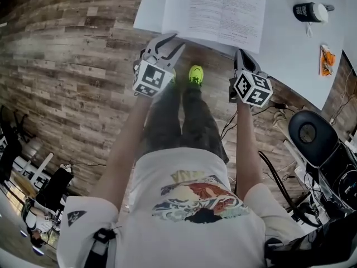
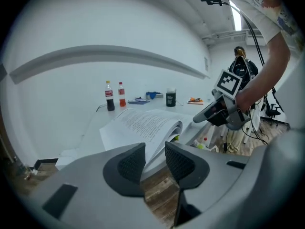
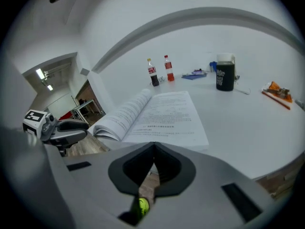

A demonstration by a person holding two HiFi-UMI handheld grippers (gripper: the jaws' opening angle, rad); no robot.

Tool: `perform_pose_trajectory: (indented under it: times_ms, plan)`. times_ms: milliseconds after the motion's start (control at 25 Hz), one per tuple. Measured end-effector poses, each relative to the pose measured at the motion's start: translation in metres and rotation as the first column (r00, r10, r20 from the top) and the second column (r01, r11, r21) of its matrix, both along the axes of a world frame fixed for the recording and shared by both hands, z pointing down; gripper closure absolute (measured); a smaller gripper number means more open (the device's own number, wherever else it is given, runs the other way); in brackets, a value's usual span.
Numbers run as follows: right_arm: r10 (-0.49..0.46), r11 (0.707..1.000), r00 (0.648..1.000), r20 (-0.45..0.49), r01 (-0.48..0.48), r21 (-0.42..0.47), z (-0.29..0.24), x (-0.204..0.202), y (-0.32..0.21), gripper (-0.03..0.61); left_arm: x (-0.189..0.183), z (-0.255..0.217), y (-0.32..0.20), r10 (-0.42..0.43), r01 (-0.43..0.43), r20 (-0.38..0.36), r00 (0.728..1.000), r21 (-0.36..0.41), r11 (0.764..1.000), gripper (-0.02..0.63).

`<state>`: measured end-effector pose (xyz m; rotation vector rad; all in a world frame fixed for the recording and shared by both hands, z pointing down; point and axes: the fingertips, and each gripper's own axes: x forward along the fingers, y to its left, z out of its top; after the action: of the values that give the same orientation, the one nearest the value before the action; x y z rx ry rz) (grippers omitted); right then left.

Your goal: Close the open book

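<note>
The open book [image 1: 223, 10] lies flat near the front edge of the white table [image 1: 290, 49], with printed pages up. My left gripper [image 1: 174, 42] hovers just in front of the book's left corner, below the table edge. Its jaws stand open with nothing between them. In the left gripper view the book [image 2: 143, 125] shows past the open left gripper [image 2: 155, 161]. My right gripper [image 1: 241, 53] sits at the book's right front corner and is shut and empty. The right gripper view shows the shut right gripper [image 3: 153, 168] just short of the book [image 3: 162, 113].
On the table behind the book stand a black cup [image 3: 225, 75] and two cola bottles [image 3: 159, 71], and an orange packet [image 3: 276, 90] lies to the right. A black office chair [image 1: 309, 132] and cables are on the wooden floor at the right.
</note>
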<state>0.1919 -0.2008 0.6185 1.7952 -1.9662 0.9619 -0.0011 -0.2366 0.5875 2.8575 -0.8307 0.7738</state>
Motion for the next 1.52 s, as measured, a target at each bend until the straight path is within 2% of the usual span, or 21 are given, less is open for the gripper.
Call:
perform_pose_trajectory:
  times_ms: [80, 200, 320, 440, 480, 520, 560, 600, 680, 720, 760, 920, 1080, 1320, 1400, 1520]
  plan:
    - [0.019, 0.998, 1.000, -0.019, -0.020, -0.054, 0.011, 0.007, 0.005, 0.558, 0.002, -0.003, 0.001, -0.008, 0.008, -0.009, 1.000, -0.004, 1.000, 0.506]
    - [-0.023, 0.998, 0.986, -0.166, 0.014, -0.058, 0.007, 0.012, 0.020, 0.557, 0.004, -0.008, 0.003, -0.012, 0.012, -0.017, 1.000, -0.003, 1.000, 0.506]
    - [-0.145, 0.989, 0.954, -0.263, 0.148, -0.008, -0.009, -0.008, 0.022, 0.555, 0.002, -0.009, 0.003, -0.011, 0.011, -0.014, 1.000, -0.005, 1.000, 0.506]
    - [-0.275, 0.953, 0.908, -0.314, 0.302, 0.037, -0.024, -0.038, 0.012, 0.550, 0.003, -0.016, 0.002, -0.012, 0.012, -0.018, 1.000, -0.001, 1.000, 0.506]
    - [-0.315, 0.936, 0.891, -0.326, 0.348, 0.047, -0.027, -0.048, 0.007, 0.527, 0.004, -0.020, 0.001, -0.011, 0.011, -0.024, 1.000, 0.006, 1.000, 0.506]
    - [-0.355, 0.918, 0.872, -0.336, 0.393, 0.051, -0.030, -0.059, 0.002, 0.448, 0.005, -0.025, 0.000, -0.010, 0.011, -0.030, 0.999, 0.014, 1.000, 0.506]
    - [-0.398, 0.896, 0.847, -0.353, 0.441, 0.046, -0.030, -0.070, -0.003, 0.395, 0.005, -0.030, -0.002, -0.012, 0.012, -0.037, 0.999, 0.020, 1.000, 0.506]
    - [-0.442, 0.870, 0.809, -0.388, 0.491, 0.033, -0.029, -0.081, -0.008, 0.392, 0.005, -0.034, -0.003, -0.015, 0.016, -0.044, 0.999, 0.025, 1.000, 0.506]
    - [-0.510, 0.811, 0.700, -0.500, 0.585, -0.008, -0.027, -0.098, -0.019, 0.381, 0.003, -0.040, -0.008, -0.022, 0.024, -0.055, 0.998, 0.034, 0.999, 0.506]
    - [-0.528, 0.787, 0.651, -0.546, 0.616, -0.027, -0.025, -0.105, -0.023, 0.377, 0.002, -0.041, -0.010, -0.025, 0.027, -0.059, 0.998, 0.038, 0.999, 0.506]
    - [-0.536, 0.773, 0.617, -0.576, 0.633, -0.041, -0.023, -0.111, -0.028, 0.374, 0.000, -0.042, -0.012, -0.028, 0.030, -0.061, 0.998, 0.041, 0.999, 0.506]
    - [-0.538, 0.746, 0.535, -0.652, 0.662, -0.073, -0.017, -0.126, -0.044, 0.363, -0.011, -0.041, -0.018, -0.051, 0.054, -0.073, 0.996, 0.039, 0.998, 0.506]
    - [-0.512, 0.725, 0.416, -0.752, 0.678, -0.118, -0.016, -0.131, -0.056, 0.341, -0.020, -0.042, -0.024, -0.072, 0.076, -0.100, 0.992, 0.031, 0.997, 0.506]
    - [-0.537, 0.685, 0.307, -0.786, 0.703, -0.194, -0.001, -0.147, -0.062, 0.336, -0.036, -0.039, -0.033, -0.082, 0.084, -0.127, 0.988, 0.009, 0.996, 0.506]
    - [-0.540, 0.676, 0.290, -0.790, 0.708, -0.203, -0.004, -0.150, -0.059, 0.336, -0.039, -0.039, -0.035, -0.086, 0.087, -0.139, 0.987, -0.001, 0.996, 0.506]
    - [-0.536, 0.680, 0.273, -0.799, 0.700, -0.217, -0.005, -0.146, -0.057, 0.336, -0.039, -0.041, -0.038, -0.082, 0.083, -0.150, 0.985, -0.004, 0.997, 0.506]
